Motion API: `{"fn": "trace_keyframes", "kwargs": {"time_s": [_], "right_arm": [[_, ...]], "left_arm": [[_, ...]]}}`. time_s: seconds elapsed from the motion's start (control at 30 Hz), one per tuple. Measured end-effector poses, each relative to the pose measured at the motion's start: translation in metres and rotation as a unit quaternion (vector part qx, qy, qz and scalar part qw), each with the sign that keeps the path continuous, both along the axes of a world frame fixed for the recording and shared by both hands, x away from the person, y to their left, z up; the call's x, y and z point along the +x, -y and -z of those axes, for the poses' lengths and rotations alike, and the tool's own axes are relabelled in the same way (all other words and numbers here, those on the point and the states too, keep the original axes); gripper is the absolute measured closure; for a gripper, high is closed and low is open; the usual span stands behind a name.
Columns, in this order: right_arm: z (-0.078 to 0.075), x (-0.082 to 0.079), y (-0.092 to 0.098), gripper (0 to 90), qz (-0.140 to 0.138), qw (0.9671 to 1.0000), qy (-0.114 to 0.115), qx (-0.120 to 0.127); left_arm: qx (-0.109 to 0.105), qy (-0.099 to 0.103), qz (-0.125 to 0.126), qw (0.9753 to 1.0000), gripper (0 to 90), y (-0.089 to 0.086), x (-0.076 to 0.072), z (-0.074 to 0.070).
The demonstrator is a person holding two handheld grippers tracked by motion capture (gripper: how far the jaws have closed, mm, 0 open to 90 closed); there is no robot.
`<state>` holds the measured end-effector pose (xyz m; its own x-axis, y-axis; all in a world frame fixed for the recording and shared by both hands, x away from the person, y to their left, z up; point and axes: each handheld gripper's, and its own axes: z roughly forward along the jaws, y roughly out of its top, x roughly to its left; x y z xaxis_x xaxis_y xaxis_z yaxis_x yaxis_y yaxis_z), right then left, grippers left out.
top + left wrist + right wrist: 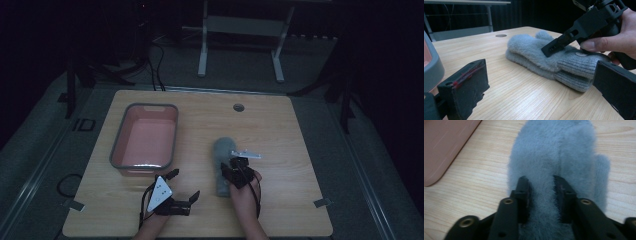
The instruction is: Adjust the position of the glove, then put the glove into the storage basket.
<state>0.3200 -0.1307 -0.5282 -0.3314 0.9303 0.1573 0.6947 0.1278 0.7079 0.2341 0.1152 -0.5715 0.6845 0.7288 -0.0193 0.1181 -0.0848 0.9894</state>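
1. The wooden table (280, 125) takes up the middle of my high view, pale grain under dim light, with a small round grommet hole (238, 107) near its far edge.
2. The pink bin (146, 139) with its grey rim sits in the left-centre of that view, long side running away from me. In my right gripper view its corner (446, 147) shows at the upper left.
3. The grey mittens (222, 165) lie just right of centre in the high view, well apart from the bin. In my left gripper view I read them as a fuzzy pair (544, 58) stacked one on the other, ribbed cuffs toward the right of the frame.
4. My right gripper (235, 170) is down on the mittens at lower centre of the high view. In the right gripper view its jaws are narrowed, with a ridge of grey fleece (541, 192) pinched between them. From the left gripper view I see it (549, 48) pressing into the top mitten, the hand (614, 41) wrapped round it at the upper right.
5. My left gripper (185, 187) sits at the lower left-centre of the high view, jaws spread wide and holding nothing; in its own view (536, 82) the mittens lie ahead, between the two pads.
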Motion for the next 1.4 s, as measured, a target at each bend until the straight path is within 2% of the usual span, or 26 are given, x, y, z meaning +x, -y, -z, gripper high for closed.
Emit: {"fn": "trace_keyframes", "kwargs": {"time_s": [0.2,0.3,0.4,0.47,0.6,0.63,0.67,0.73,0.8,0.83,0.9,0.97,1.07,1.1,1.13,1.17,1.2,1.27,1.33,1.37,1.4], "right_arm": [[-0.013,-0.001,0.004,52.0,-0.019,0.9997,0.012,0.002],[-0.022,0.000,0.016,47.0,-0.040,0.9988,0.030,-0.003],[-0.029,0.004,0.032,45.7,-0.055,0.9977,0.038,0.009],[-0.032,0.006,0.041,43.9,-0.067,0.9970,0.038,0.009],[-0.035,0.009,0.055,28.8,-0.096,0.9948,0.034,0.011],[-0.035,0.009,0.055,28.8,-0.096,0.9948,0.034,0.011],[-0.035,0.010,0.062,13.8,-0.132,0.9909,0.026,0.013],[-0.034,0.011,0.068,15.0,-0.142,0.9893,0.029,0.013],[-0.032,0.011,0.074,14.4,-0.172,0.9844,0.037,0.002],[-0.031,0.011,0.076,14.3,-0.181,0.9825,0.045,0.000],[-0.030,0.011,0.082,14.7,-0.195,0.9797,0.047,0.004],[-0.028,0.011,0.089,14.8,-0.207,0.9763,0.062,0.012],[-0.026,0.011,0.098,15.1,-0.208,0.9732,0.098,0.006],[-0.026,0.011,0.101,15.4,-0.207,0.9730,0.102,0.007],[-0.026,0.011,0.101,15.4,-0.207,0.9730,0.102,0.007],[-0.027,0.012,0.106,17.5,-0.206,0.9750,0.083,0.015],[-0.027,0.012,0.106,17.5,-0.206,0.9750,0.083,0.015],[-0.030,0.012,0.111,13.9,-0.195,0.9780,0.067,0.034],[-0.032,0.010,0.111,13.3,-0.192,0.9785,0.065,0.037],[-0.034,0.009,0.110,11.2,-0.193,0.9780,0.071,0.038],[-0.035,0.008,0.109,11.0,-0.195,0.9771,0.075,0.037]], "left_arm": [[0.000,0.000,0.001,1.0000,0.6,0.000,0.000,0.000],[-0.001,-0.001,0.001,1.0000,0.6,0.000,0.000,0.000],[0.001,0.000,0.002,1.0000,0.6,0.000,0.000,0.000],[0.002,0.000,0.000,1.0000,0.6,0.000,0.000,0.000],[0.010,-0.013,-0.006,0.9999,0.7,0.001,0.003,-0.001],[0.010,-0.013,-0.006,0.9999,0.7,0.001,0.003,-0.001],[0.018,-0.018,-0.010,0.9996,0.6,0.002,0.003,-0.002],[0.032,-0.039,-0.011,0.9987,0.7,0.004,0.005,-0.004],[0.028,-0.053,-0.008,0.9982,0.7,0.006,0.007,-0.006],[0.030,-0.062,-0.010,0.9976,0.6,0.007,0.008,-0.007],[0.037,-0.075,-0.012,0.9964,0.7,0.008,0.010,-0.011],[0.049,-0.085,-0.017,0.9951,0.7,0.011,0.012,-0.014],[0.038,-0.094,-0.003,0.9949,0.7,0.013,0.017,-0.019],[0.027,-0.097,0.009,0.9948,0.6,0.016,0.019,-0.023],[0.027,-0.097,0.009,0.9948,0.6,0.016,0.019,-0.023],[0.021,-0.095,0.015,0.9951,0.7,0.019,0.022,-0.026],[0.021,-0.095,0.015,0.9951,0.7,0.019,0.022,-0.026],[0.024,-0.103,0.030,0.9939,0.7,0.028,0.029,-0.035],[0.020,-0.109,0.034,0.9932,0.7,0.032,0.032,-0.038],[0.025,-0.118,0.044,0.9917,0.7,0.039,0.039,-0.043],[0.032,-0.120,0.044,0.9913,0.7,0.043,0.042,-0.045]]}}
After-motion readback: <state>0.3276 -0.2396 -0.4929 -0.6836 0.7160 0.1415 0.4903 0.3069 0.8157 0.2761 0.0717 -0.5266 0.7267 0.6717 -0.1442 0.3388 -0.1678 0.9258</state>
